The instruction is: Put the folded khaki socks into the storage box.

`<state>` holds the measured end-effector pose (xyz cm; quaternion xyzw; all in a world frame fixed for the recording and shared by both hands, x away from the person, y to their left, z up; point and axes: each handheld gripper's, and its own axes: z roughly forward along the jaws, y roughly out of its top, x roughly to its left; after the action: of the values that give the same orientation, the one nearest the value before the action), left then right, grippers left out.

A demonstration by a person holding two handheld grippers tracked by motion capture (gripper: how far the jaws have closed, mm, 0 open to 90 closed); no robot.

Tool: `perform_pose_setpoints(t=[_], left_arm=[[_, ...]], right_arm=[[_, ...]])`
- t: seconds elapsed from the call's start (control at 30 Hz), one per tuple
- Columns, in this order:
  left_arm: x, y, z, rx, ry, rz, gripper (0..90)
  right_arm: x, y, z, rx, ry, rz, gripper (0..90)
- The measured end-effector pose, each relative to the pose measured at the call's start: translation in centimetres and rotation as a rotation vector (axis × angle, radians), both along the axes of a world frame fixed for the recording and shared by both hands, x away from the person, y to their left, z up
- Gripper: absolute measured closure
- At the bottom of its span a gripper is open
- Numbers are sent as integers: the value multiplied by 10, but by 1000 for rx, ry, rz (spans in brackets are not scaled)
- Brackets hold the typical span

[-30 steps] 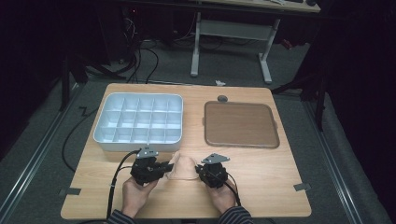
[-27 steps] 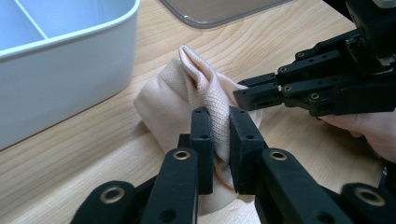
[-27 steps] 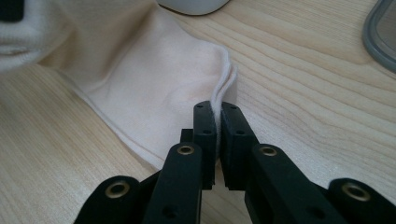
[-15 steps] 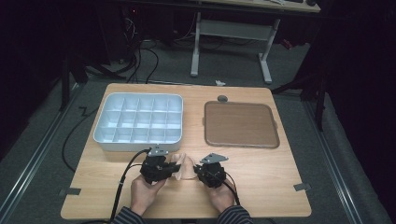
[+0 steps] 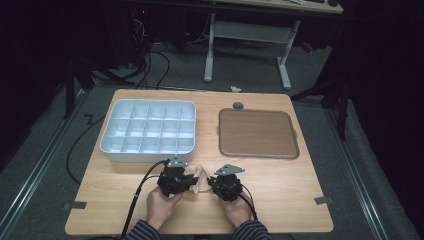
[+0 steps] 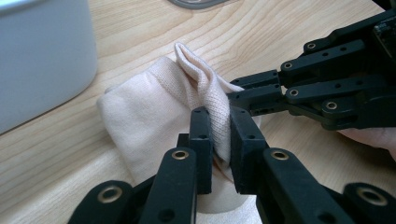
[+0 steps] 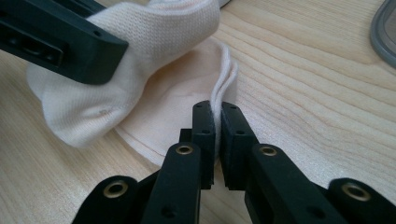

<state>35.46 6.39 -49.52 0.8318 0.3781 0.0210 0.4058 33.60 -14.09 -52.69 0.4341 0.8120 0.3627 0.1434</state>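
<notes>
A cream knitted sock (image 5: 200,179) lies bunched on the wooden table near its front edge, between my two grippers. My left gripper (image 5: 191,182) is shut on a raised fold of the sock (image 6: 154,107), which stands between the closed pads of the left gripper (image 6: 219,116). Pointing at it from the right, my right gripper (image 5: 212,186) is shut on a thin doubled edge of the sock (image 7: 168,98), pinched at the tips of the right gripper (image 7: 218,111). One of the left gripper's fingers (image 7: 70,42) presses the sock's thick end. The right gripper (image 6: 233,95) meets the fold from the right.
A white compartment tray (image 5: 114,150) stands just behind the left hand, its wall (image 6: 42,56) close to the sock. A brown flat tray (image 5: 257,132) lies at the back right, with a small grey disc (image 5: 238,105) behind it. The table's front edge is under the wrists.
My left gripper has moved right, toward the right gripper, and a little lower, bunching the sock between them. The right gripper has stayed put.
</notes>
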Motion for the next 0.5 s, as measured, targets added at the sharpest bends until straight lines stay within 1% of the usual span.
perform_pose_setpoints(t=[0.27,0.5], left_arm=[[2,-7,-6,18,4,-1,804],[2,-11,-11,18,9,-4,805]], right_arm=[[0,0,0,2,4,1,853],[1,-1,0,1,5,3,853]])
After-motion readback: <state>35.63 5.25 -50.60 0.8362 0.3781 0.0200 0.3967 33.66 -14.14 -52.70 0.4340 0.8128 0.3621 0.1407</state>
